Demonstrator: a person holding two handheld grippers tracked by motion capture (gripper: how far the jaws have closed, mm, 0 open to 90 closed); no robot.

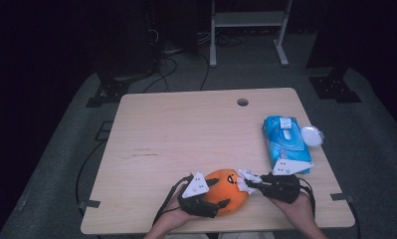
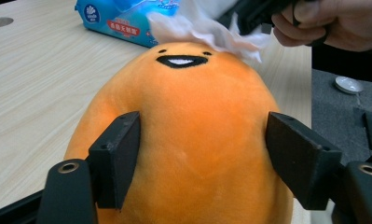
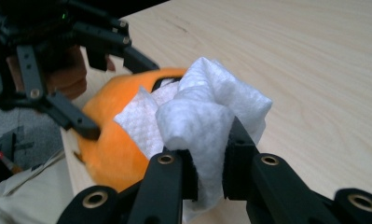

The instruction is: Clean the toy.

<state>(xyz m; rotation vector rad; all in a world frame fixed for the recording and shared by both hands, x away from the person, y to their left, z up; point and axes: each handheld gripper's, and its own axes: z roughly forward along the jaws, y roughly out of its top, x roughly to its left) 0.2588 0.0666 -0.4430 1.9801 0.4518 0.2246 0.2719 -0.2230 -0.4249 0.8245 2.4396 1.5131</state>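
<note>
Fig.: wiping an orange plush toy (image 1: 225,190) w/ a white wipe (image 3: 207,121), seen from high view plus both gripper views. Landmark for all positions = the plush toy, which sits near the table's (image 1: 186,129) front edge, on the person's side.

Left gripper (image 1: 206,201): jaws clamped on the toy's flanks, one pad each side of the body, pressing into the pile; it steadies the toy. Left gripper view looks up the toy's back toward its stitched face.

Right gripper (image 3: 207,172): jaws closed tight on the bunched wipe; the free end of the wipe lies on the toy's head, by the face. In high view this gripper (image 1: 248,185) sits just right of the toy.

Blue wipe pack (image 1: 284,142): beyond and right of the toy, apart from it, flap open; small white lid (image 1: 312,135) just beside the pack.

Risks, judged from this state:
1. Toy squirts out. Body is soft and rounded, pads hold only the lower flanks; a firm sideways push from the wipe could roll it out of the clamp or tip it toward the front edge.
2. Wipe slips. It is pinched as a loose wad, not a flat fold; drag on the plush pile may pull it free or tear a layer.
3. Jaw contact. Little wipe projects past the right jaws, so pressing harder may put hard plastic on the fabric instead of the wipe.
4. Grippers collide. Both work close together at the toy; a wide stroke could knock the left one.
</note>
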